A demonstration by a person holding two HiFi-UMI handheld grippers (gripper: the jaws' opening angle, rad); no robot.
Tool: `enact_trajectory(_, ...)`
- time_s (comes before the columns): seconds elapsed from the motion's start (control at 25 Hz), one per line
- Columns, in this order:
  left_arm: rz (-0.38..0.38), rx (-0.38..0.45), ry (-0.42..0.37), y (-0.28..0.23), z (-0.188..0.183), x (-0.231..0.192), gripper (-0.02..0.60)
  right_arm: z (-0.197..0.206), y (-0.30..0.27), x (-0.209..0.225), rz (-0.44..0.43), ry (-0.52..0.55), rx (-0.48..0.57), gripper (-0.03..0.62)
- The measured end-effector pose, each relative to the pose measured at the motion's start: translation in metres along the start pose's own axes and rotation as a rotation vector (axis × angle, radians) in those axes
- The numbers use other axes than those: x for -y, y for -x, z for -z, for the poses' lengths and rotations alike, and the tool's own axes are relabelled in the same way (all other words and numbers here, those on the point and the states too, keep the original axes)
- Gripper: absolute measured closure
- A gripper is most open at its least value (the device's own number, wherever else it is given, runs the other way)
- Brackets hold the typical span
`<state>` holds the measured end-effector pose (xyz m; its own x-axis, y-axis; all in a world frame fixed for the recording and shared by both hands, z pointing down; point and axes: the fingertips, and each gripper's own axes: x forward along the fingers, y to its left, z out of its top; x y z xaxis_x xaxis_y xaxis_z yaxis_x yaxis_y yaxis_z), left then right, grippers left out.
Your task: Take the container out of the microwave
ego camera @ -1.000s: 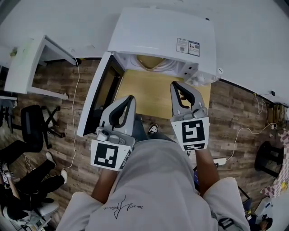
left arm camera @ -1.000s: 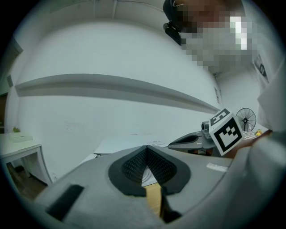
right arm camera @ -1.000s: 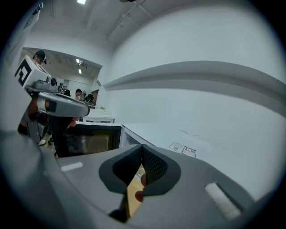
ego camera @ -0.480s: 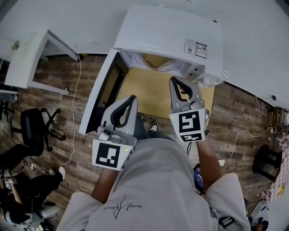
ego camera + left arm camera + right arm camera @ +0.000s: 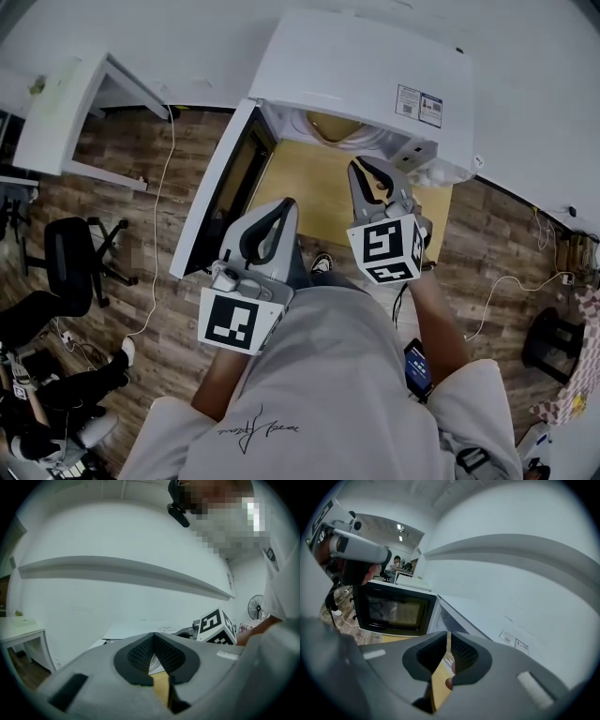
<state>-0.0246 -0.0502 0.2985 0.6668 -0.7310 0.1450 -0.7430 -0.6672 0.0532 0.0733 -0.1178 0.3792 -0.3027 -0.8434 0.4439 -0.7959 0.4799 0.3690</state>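
Inside the open microwave [image 5: 361, 66], just behind the cavity mouth, sits the container [image 5: 330, 128]. It is a tan, rounded shape with a pale surround. Only its front part shows under the oven's top edge. Whether the pale ring is its rim or the turntable, I cannot tell. Neither tool touches it.

Handling (judgement):
- It looks like a small rigid bowl or tub, and is probably light.
- The wall looks smooth, so it may slip between the pads.
- Contents and temperature are unknown, so treat it as hot and carry it level.
- The best hold looks like the near rim facing the opening, with one pad inside and one outside.
- The material is not identifiable, so squeeze moderately.

The door [image 5: 225, 192] is swung out to the left, so the front of the cavity is open. The microwave stands on a yellow wooden worktop [image 5: 309, 197].

The right tongs [image 5: 367, 167] are over the worktop with the tips close to the cavity's right front, near the container but apart from it. The jaws have just been opening and now stand a narrow slit apart. Nothing is between them, and only worktop shows through the gap. They would likely need to open wider to straddle the rim.

The left tongs [image 5: 284, 206] are further back, beside the door. Their tips are together and they hold nothing.
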Motion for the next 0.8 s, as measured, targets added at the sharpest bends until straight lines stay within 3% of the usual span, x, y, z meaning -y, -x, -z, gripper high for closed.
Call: enact_trajectory(0.8,-0.035,-0.015,0.044,-0.007,0.003,-0.02,0.582,0.036,-0.065,-0.011,-0.064,0.191,-0.153,0.522)
